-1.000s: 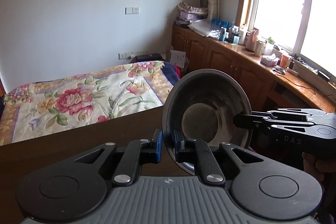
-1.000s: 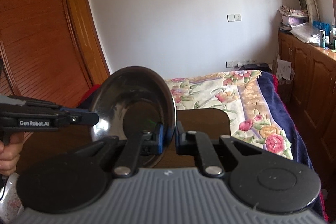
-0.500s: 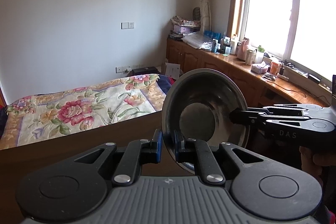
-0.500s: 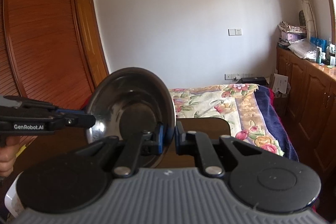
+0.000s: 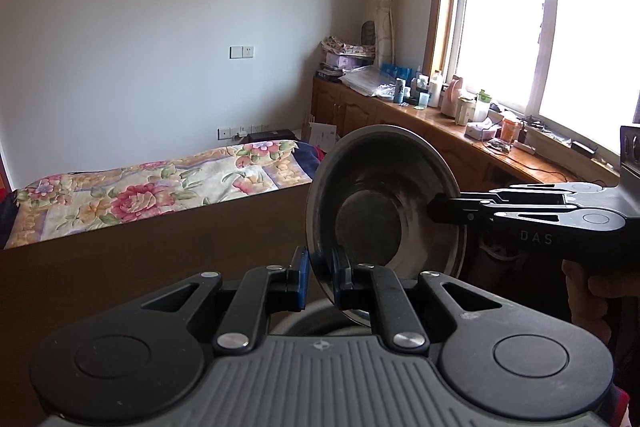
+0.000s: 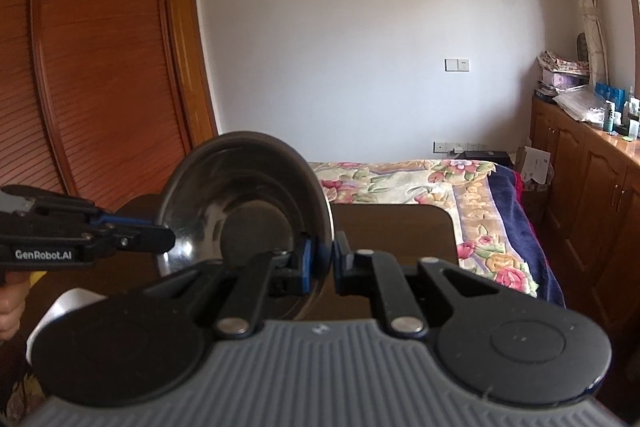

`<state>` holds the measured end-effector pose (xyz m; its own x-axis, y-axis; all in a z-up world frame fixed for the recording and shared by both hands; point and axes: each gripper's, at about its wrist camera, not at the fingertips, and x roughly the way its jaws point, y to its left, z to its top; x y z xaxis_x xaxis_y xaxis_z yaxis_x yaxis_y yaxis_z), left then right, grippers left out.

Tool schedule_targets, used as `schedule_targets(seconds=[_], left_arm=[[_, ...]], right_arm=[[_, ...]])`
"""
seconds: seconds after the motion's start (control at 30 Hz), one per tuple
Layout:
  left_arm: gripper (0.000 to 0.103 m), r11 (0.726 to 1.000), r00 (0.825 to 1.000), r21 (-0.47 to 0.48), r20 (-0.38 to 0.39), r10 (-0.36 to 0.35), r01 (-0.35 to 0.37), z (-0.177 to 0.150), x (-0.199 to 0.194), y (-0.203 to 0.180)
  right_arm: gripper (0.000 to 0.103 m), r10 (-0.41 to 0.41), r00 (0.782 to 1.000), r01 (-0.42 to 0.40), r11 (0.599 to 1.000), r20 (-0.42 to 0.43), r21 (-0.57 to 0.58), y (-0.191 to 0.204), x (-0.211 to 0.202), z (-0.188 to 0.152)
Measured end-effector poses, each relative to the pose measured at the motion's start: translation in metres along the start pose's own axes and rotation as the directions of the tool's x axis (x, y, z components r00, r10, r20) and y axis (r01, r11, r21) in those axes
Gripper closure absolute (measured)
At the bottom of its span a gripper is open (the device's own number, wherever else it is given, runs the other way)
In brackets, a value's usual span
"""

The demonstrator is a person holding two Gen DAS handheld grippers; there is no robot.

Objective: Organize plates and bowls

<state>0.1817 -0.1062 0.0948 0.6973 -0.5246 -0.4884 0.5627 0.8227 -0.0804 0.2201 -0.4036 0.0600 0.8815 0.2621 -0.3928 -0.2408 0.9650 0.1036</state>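
A steel bowl point(image 5: 384, 215) is held up on edge above the dark wooden table point(image 5: 120, 267), its hollow facing both cameras. My left gripper point(image 5: 320, 277) is shut on the bowl's lower rim. My right gripper point(image 5: 434, 209) reaches in from the right and pinches the opposite rim. In the right wrist view the same bowl point(image 6: 240, 211) stands tilted, with my right gripper point(image 6: 321, 263) shut on its right rim and my left gripper point(image 6: 170, 239) clamped on its left edge. A grey rim of another bowl point(image 5: 316, 319) shows just below the left fingers.
A white dish point(image 6: 68, 303) lies low on the left of the table point(image 6: 400, 227). A bed with a floral cover point(image 5: 160, 195) stands beyond the table. Wooden cabinets with clutter point(image 5: 460, 131) run under the window; a wooden wardrobe point(image 6: 80, 67) is at left. A hand point(image 5: 592, 291) holds the right gripper.
Both grippers have risen and tilted upward with the steel bowl held between them; more of the upper wall and the air conditioner shows now. Both grips are unchanged.
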Motion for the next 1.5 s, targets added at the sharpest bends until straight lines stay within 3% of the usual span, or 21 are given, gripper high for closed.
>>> schedule_targets(seconds=[0.57,1.27,1.5], left_arm=[[0.064,0.999,0.999,-0.05,-0.038,0.017,-0.019,-0.069,-0.021,0.003],[0.063,0.996,0.996,-0.067,-0.072,0.051,-0.056,-0.088,0.003,0.009],[0.063,0.997,0.997,-0.062,-0.064,0.045,-0.049,-0.088,0.004,0.01]], right_arm=[[0.09,0.047,0.996,-0.047,0.999,-0.081,-0.003,0.027,-0.008,-0.048],[0.09,0.011,0.996,-0.012,1.0,-0.091,-0.015,0.042,0.001,-0.068],[0.088,-0.041,0.998,0.038,0.996,-0.044,-0.075,0.053,-0.003,-0.072]])
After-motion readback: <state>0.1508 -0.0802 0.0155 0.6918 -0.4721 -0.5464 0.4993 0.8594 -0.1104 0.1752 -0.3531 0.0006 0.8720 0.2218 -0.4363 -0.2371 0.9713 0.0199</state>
